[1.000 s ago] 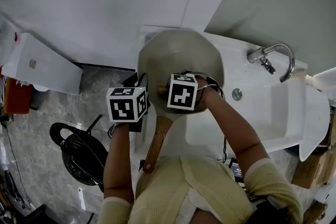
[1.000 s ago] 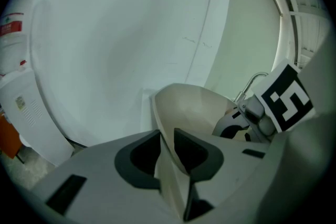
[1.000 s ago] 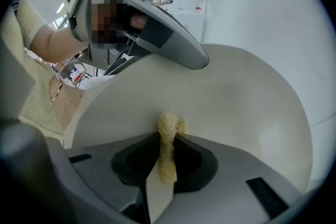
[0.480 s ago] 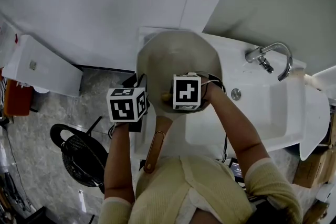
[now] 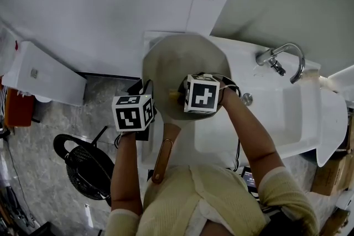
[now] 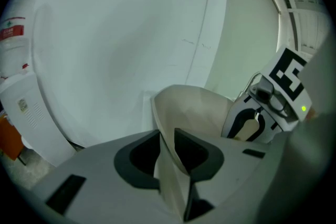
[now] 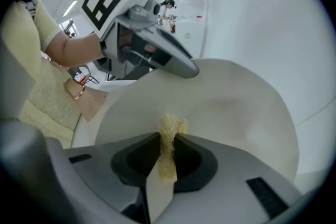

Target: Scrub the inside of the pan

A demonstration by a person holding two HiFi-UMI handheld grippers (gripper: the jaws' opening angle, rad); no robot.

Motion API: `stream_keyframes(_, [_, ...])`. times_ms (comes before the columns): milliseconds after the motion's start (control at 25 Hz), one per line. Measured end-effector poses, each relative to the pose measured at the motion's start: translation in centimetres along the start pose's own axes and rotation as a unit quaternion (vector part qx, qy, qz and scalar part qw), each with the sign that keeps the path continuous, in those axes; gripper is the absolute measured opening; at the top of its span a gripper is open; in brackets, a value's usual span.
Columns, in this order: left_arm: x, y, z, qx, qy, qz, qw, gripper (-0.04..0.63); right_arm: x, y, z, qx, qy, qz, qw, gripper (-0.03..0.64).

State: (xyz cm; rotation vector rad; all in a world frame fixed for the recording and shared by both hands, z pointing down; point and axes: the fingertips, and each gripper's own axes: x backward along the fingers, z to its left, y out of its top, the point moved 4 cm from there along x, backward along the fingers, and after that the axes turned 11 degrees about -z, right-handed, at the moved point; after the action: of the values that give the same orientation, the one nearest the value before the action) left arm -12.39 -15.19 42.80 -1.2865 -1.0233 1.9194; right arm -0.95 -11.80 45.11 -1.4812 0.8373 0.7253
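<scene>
The left gripper (image 6: 167, 150) is pinching the pan (image 5: 177, 63) by its 9 o'clock rim. The pan is lying over the left end of the sink (image 5: 276, 116), its handle (image 5: 162, 155) pointing toward 6 o'clock. The right gripper (image 7: 168, 150) is squeezing a yellow scrubber (image 7: 169, 131) against the pan's inside near 5 o'clock.

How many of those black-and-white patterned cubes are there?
2. One cube sits on the left gripper, at the pan's left rim; the other cube sits on the right gripper, over the pan's inside. No others show.
</scene>
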Motion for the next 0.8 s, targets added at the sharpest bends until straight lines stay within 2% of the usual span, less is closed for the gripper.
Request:
stream_keyframes(200, [0.0,0.0,-0.1,-0.004,0.002,-0.001,1.0,0.126,2.3,0.5,-2.9,0.005,-0.097,-0.027,0.995,0.078])
stream_keyframes(440, [0.1,0.1,-0.1,-0.009,0.004,-0.002,0.9999,0.126,4.4,0.2,-6.6,0.024,-0.217,-0.01,0.976,0.078])
stream_keyframes(640, [0.0,0.1,-0.1,-0.009,0.004,-0.005,0.9999,0.126,5.4,-0.4,-8.7,0.029,-0.274,0.008,0.961,0.078])
stream_keyframes(800, [0.0,0.0,-0.1,-0.012,0.007,-0.008,0.9999,0.126,5.6,-1.3,-9.8,0.026,-0.299,0.028,0.953,0.078])
